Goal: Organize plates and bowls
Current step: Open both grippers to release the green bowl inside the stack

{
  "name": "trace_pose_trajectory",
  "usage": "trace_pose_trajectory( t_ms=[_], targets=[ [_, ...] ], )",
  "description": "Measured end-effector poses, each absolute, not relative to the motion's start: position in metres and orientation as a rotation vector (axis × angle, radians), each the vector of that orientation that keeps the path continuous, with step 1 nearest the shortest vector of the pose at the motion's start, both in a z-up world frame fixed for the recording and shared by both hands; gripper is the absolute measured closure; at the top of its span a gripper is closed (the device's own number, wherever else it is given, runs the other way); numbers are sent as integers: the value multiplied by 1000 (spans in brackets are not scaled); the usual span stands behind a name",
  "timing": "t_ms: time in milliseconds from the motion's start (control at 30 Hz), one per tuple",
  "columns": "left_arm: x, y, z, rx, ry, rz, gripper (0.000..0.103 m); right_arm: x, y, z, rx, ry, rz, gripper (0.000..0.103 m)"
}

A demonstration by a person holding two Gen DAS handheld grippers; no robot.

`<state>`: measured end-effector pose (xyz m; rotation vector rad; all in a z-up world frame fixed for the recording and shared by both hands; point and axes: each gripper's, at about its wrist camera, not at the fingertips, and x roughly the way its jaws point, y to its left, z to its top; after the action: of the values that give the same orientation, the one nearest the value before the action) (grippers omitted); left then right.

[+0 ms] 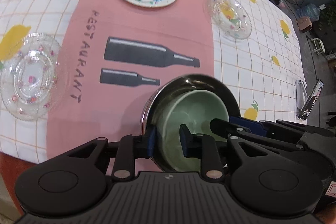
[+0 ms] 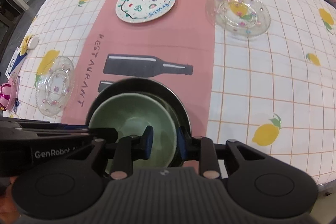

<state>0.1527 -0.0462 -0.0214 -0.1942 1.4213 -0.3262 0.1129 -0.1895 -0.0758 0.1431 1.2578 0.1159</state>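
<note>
Centrally, one green bowl (image 2: 134, 119) nested inside a dark metal bowl (image 2: 178, 106), both on the pink table runner (image 1: 134, 20) at its near end. Left gripper (image 1: 168, 140): narrow, pads astride the near rims of both bowls. Right gripper (image 2: 163, 142): narrow, clamped on the green bowl's rim. Painted white plate (image 2: 146, 2) at the runner's far end. Two clear glass plates (image 2: 237, 12) (image 2: 54, 85), one each side, on the lemon-print tablecloth (image 2: 262, 77).
</note>
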Motion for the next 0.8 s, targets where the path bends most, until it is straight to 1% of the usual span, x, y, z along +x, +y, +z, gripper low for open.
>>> trace_pose_trajectory(
  t_ms=[67,133,167,200,267,333,367,433,500,600,800],
  targets=[
    [151,-46,-17,-173,1396,-331,74,111,-190,-74,145,1254,113,78],
    [148,-47,-13,-140,1373,-342,74,109,-191,-72,148,1246,115,81],
    [146,-47,-12,-132,1363,-343,76,108,-191,-72,153,1245,113,83],
    [145,-47,-11,-126,1353,-345,79,107,-192,-71,162,1243,111,83],
    [142,-47,-8,-102,1329,-338,84,106,-194,-71,172,1239,108,83],
    [140,-47,-7,-84,1312,-336,86,104,-196,-70,174,1234,103,83],
    [138,-47,-5,-71,1301,-332,89,103,-197,-69,176,1231,103,85],
    [136,-49,-3,-18,1275,-333,90,102,-199,-69,180,1230,103,87],
    [136,-51,-6,0,1275,-333,94,100,-199,-72,187,1238,111,97],
    [138,-48,-8,-11,1273,-326,94,100,-198,-77,196,1242,116,100],
    [133,-47,-5,7,1254,-345,94,97,-198,-76,194,1236,115,99]
  ],
)
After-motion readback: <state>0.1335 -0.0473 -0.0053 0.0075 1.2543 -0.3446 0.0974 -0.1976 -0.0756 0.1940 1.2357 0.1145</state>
